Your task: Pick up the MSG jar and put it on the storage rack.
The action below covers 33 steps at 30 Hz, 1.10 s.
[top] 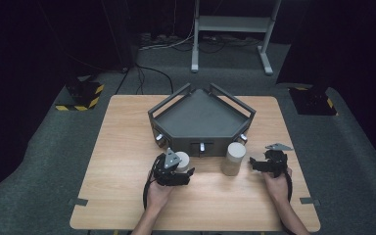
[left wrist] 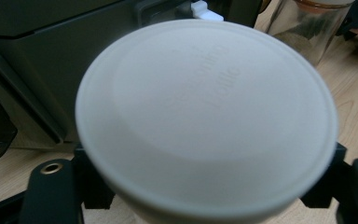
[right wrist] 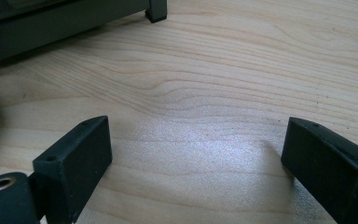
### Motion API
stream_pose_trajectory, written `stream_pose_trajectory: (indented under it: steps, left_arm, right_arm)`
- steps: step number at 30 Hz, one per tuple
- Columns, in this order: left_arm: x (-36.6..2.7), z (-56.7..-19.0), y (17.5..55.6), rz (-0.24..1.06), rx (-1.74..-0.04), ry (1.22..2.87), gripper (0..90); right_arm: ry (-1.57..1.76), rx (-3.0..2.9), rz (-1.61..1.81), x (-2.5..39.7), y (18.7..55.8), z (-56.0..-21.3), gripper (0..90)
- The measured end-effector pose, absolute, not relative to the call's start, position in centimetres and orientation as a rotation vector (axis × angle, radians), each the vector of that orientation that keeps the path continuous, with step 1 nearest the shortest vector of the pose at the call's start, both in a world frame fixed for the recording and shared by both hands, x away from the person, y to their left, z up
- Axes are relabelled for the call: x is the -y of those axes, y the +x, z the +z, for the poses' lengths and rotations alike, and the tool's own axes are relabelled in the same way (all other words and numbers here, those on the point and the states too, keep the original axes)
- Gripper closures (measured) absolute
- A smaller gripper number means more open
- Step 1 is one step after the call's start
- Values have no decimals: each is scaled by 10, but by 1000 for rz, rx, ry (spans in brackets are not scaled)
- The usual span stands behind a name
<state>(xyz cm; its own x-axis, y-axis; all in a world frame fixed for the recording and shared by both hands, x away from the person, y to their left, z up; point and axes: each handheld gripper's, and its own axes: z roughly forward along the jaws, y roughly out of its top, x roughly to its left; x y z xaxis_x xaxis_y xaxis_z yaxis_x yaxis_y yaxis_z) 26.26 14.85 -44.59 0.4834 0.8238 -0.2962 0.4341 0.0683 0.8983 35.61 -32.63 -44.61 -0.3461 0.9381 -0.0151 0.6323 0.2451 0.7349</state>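
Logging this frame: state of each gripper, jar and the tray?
Left gripper: shut on left jar.
Left jar: lid on, between the fingers.
Right gripper: open, holds nothing, over bare table.
Right jar: upright, lid on, untouched.
Tray: nothing in it, at the table's far middle.

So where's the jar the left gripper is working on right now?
In the high view the white-lidded jar sits between the jaws of the left gripper, just in front of the dark grey tray, left of the other jar.
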Motion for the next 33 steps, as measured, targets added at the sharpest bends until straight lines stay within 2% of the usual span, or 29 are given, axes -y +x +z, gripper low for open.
stream_pose_trajectory:
  steps: [13,33]
  left_arm:
    - [-149,-446,262,423,-1139,1539,330]
    - [-148,-444,261,444,-1127,1559,346]
  right_arm:
    - [1430,-2067,892,326,356,-446,85]
    - [1433,-2064,894,327,356,-446,88]
